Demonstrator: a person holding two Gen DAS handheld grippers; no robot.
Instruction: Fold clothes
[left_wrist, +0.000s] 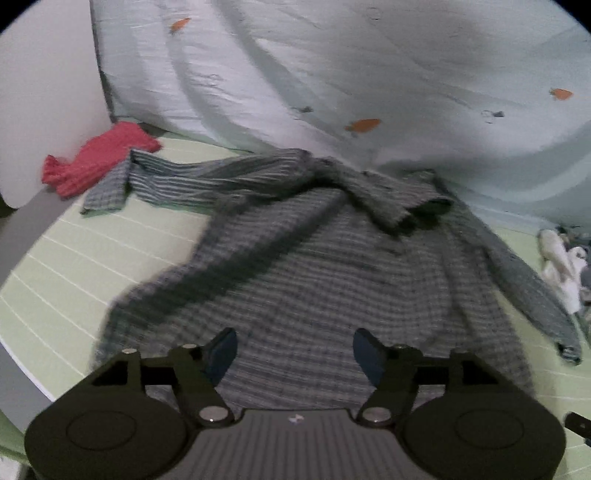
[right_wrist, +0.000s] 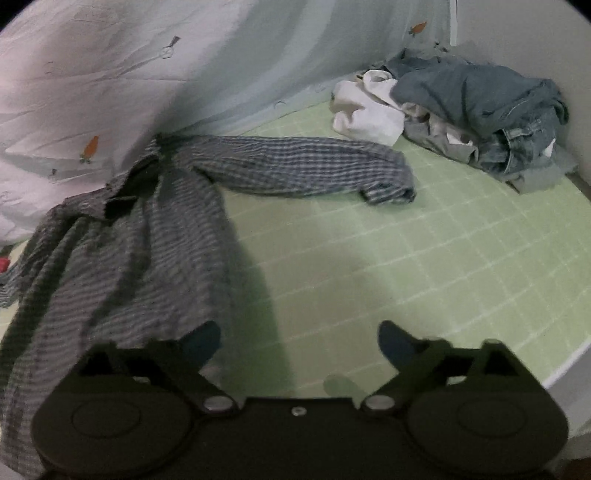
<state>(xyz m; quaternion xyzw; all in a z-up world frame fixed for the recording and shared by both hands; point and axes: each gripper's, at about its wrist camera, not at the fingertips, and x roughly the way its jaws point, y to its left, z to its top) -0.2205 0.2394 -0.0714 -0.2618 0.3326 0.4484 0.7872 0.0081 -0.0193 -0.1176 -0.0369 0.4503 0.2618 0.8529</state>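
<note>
A grey and blue checked shirt (left_wrist: 314, 266) lies spread on the green grid-patterned sheet (left_wrist: 74, 266), collar bunched at the far side and sleeves stretched to both sides. My left gripper (left_wrist: 294, 350) hovers over the shirt's near hem, its jaws open with only cloth beneath them and nothing clamped. In the right wrist view the same shirt (right_wrist: 140, 266) fills the left half, one sleeve (right_wrist: 303, 170) reaching right across the sheet (right_wrist: 424, 266). My right gripper (right_wrist: 299, 341) is open wide above the shirt's right edge and bare sheet, holding nothing.
A pale duvet with carrot prints (left_wrist: 351, 74) is heaped along the far side. A red garment (left_wrist: 96, 158) lies far left by a white wall. A pile of jeans and white clothes (right_wrist: 461, 110) sits far right. The bed's edge (right_wrist: 569, 362) runs near right.
</note>
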